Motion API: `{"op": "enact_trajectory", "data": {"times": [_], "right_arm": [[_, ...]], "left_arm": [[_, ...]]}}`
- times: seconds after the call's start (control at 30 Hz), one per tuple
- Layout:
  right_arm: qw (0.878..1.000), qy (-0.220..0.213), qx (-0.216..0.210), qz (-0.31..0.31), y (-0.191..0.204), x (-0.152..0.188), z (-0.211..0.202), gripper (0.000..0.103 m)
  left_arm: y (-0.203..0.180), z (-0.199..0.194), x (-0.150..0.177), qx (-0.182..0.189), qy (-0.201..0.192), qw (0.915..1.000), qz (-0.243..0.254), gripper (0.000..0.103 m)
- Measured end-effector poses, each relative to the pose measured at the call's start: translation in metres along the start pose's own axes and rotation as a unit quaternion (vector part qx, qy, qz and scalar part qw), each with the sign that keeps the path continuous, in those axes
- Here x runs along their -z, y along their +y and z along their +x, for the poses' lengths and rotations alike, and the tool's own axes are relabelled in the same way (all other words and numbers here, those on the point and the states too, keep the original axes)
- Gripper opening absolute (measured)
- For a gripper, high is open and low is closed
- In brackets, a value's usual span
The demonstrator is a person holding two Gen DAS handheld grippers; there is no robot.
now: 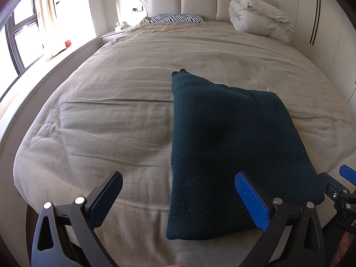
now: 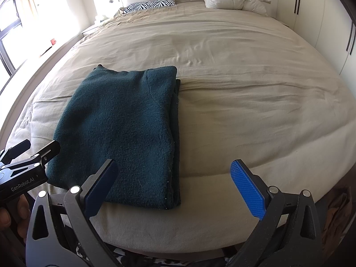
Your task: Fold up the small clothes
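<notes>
A dark teal fleece garment (image 1: pixel 224 146) lies folded into a flat rectangle on the beige bed sheet (image 1: pixel 111 115), near the foot of the bed. It also shows in the right wrist view (image 2: pixel 120 131). My left gripper (image 1: pixel 178 198) is open and empty, hovering over the garment's near left edge. My right gripper (image 2: pixel 175 187) is open and empty, over the garment's near right corner. The right gripper's tip shows at the left wrist view's right edge (image 1: pixel 342 187); the left gripper's body shows in the right wrist view (image 2: pixel 24 166).
A zebra-print pillow (image 1: pixel 176 18) and a rolled white duvet (image 1: pixel 258 15) lie at the padded headboard (image 1: pixel 195 0). A window with curtains (image 1: pixel 44 17) is to the left, white wardrobe doors (image 1: pixel 322 33) to the right.
</notes>
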State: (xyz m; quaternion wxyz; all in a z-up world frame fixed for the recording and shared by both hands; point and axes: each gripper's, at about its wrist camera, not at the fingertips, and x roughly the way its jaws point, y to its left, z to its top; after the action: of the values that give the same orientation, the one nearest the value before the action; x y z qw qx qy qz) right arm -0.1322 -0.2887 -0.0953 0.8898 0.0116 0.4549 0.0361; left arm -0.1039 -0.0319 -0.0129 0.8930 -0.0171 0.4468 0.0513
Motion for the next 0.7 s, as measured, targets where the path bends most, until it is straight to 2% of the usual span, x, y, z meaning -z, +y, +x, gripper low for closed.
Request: {"op": "enact_trajectory", "data": {"times": [0.7], "right_arm": [[1.0,0.003,-0.001,0.001,-0.0013,0.0019,0.0018,0.103]], "left_arm": [[0.0011,0.0004,0.0001,0.0,0.001,1.0,0.0,0.103]]}}
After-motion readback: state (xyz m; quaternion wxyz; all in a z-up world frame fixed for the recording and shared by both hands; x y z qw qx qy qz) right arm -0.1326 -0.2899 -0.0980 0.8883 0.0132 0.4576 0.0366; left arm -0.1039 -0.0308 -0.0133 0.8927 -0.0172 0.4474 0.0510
